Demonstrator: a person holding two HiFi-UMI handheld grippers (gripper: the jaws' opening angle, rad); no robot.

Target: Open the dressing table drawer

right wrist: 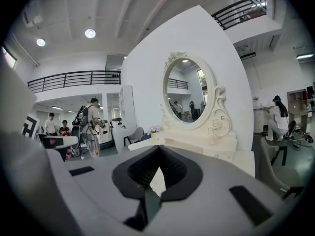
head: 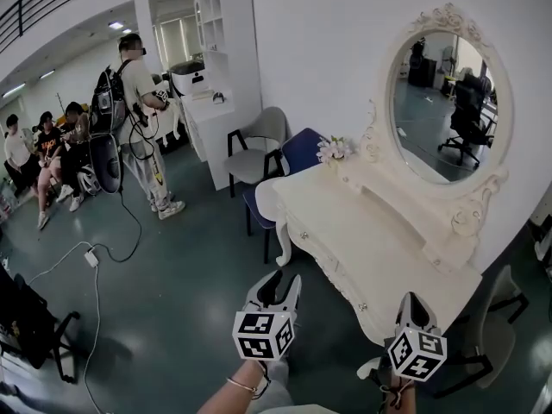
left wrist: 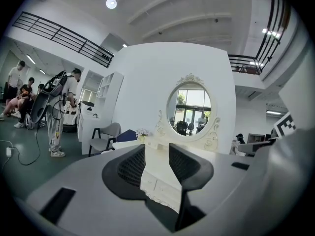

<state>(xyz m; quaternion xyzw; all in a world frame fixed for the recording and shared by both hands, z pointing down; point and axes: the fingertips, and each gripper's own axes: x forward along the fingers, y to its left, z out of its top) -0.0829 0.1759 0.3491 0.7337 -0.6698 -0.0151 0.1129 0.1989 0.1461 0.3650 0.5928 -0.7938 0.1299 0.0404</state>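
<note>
At the far left of the head view a standing person (head: 134, 102) with a backpack is turned away from you, and a cable (head: 95, 257) lies on the green floor near this person's feet. To the right of them a tall white cabinet (head: 226, 59) stands against the wall, then a grey chair (head: 259, 149) and a blue chair (head: 300, 152), side by side. Your left gripper (head: 285, 281) hangs in the air in front of the dressing table (head: 388, 240), well apart from it. In the left gripper view its fingers (left wrist: 129, 165) are spread, with nothing between them; through the gap you see only the cream front of the table, far behind. The drawer (head: 332, 270) is in the front face of the table, under the front edge of the top. It looks closed, and small knobs show along this face. Little flowers (head: 332, 149) stand at the back corner of the top, on the end near the blue chair. Your right gripper (head: 412, 304) hangs just in front of the table's near corner; I cannot tell from the head view if it touches the edge. In the right gripper view its fingers (right wrist: 174, 168) are pressed together at the tips and pinch nothing. The oval mirror (head: 448, 102) rises from the back edge of the top, in a carved white frame.
</note>
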